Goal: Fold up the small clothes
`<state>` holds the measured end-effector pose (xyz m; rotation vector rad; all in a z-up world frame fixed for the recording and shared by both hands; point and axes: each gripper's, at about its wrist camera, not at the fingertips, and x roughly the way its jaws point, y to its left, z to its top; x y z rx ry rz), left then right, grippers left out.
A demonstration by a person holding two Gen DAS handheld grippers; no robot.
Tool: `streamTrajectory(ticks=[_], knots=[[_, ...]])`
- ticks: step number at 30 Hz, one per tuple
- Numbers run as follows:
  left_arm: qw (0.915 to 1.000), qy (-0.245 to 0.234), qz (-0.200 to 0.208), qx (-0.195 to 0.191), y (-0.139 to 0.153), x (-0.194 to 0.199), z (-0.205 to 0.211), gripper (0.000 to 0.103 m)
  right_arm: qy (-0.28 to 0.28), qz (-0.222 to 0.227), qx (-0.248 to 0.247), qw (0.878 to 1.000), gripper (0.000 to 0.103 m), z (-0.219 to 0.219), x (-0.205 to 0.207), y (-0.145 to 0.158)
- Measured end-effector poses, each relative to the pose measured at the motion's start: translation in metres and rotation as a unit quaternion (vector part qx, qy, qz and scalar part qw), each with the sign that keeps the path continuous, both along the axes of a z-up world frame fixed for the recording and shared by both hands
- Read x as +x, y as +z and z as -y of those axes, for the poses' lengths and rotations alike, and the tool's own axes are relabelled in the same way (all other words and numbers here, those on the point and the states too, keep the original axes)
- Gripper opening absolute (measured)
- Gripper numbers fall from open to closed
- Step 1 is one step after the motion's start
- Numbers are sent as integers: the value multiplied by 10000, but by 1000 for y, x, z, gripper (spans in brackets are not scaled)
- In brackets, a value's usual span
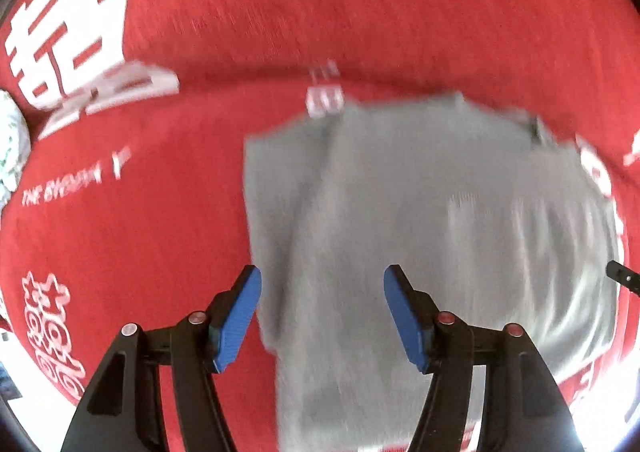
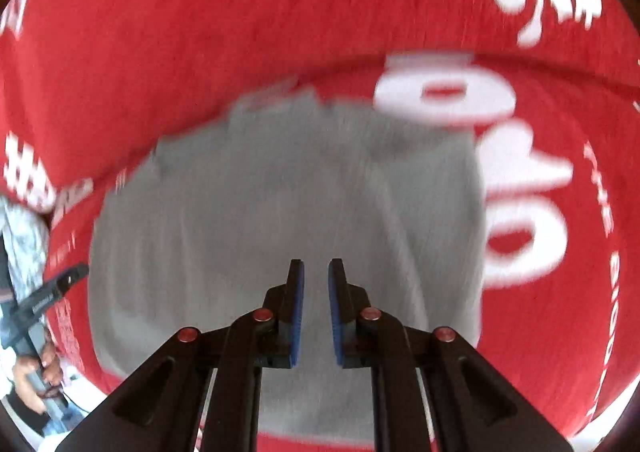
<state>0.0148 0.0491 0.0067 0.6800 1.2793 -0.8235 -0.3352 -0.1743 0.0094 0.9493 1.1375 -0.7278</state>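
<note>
Grey garment (image 1: pixel 420 212) lies flat on red printed cloth (image 1: pixel 160 212), red margin on all sides. Long axis unclear through blur. Left gripper (image 1: pixel 322 276) jaws wide, empty; right gripper (image 2: pixel 316 268) jaws narrow, empty.

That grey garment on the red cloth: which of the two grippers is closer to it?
Hard to call. Both hang over the grey garment: left gripper wide open above its left edge, right gripper nearly closed over its middle.
</note>
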Motion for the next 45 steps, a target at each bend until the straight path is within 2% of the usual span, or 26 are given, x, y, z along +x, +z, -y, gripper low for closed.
streamTrajectory(ticks=[2,4,6,7,10,14,15,16,18,21,23,24,25,26,29,31,34,37,41,43,45], knots=[[9995,-61,65,312,-15,-13,-13,65,-3,-167,128,9998,13,-15,-9,-8],[9994,-56,82,338,-22,-19,-29,66,-77,-108,68,9999,12,-24,-28,-7],[9992,52,18,384,-24,-18,-47,74,-73,-399,59,9992,12,-26,-44,-9],[9989,134,22,453,-23,-16,-56,76,-110,-393,113,9991,12,-29,-51,-9],[9977,316,-87,588,-20,-7,-74,76,-276,-423,282,9983,12,-40,-74,-3],[9939,746,-544,600,-19,6,-95,76,-914,-119,647,9936,14,-51,-106,8],[9920,877,-699,579,-19,9,-99,76,-1196,-32,761,9899,22,-54,-115,8],[9890,1038,-904,537,-20,12,-103,76,-1567,174,916,9832,38,-55,-126,7],[9832,1284,-1222,425,-23,16,-108,76,-2200,598,1213,9661,59,-60,-142,-3],[9803,1412,-1341,316,-24,17,-107,76,-3037,1279,1673,9292,59,-58,-163,-17],[9835,1332,-1182,303,-21,16,-103,72,-3300,1504,1811,9142,55,-56,-164,-25],[9853,1274,-1099,290,-17,12,-102,64,-3322,1468,1822,9137,36,-53,-161,-26],[9862,1215,-1082,301,-12,6,-99,41,-3269,1369,1833,9170,9,-51,-157,-26],[9871,1114,-1091,355,-12,4,-95,28,-3128,1213,1753,9256,9,-48,-151,-21],[9896,917,-1055,325,-8,0,-86,20,-2538,910,1331,9537,8,-46,-130,-6],[9923,735,-919,396,-14,-5,-85,20,-2322,737,1199,9624,8,-43,-123,-5],[9941,602,-826,370,-20,-13,-86,20,-2162,441,1209,9678,9,-46,-120,-20],[9946,516,-811,390,-15,-14,-88,20,-2218,458,1222,9663,10,-49,-123,-23],[9943,534,-788,478,-4,-10,-87,21,-2217,87,1150,9683,12,-56,-137,-5],[9946,569,-775,391,8,-7,-83,21,-2231,-103,967,9699,12,-57,-144,9],[9948,585,-819,154,21,0,-75,21,-2070,55,701,9758,13,-54,-140,27]])
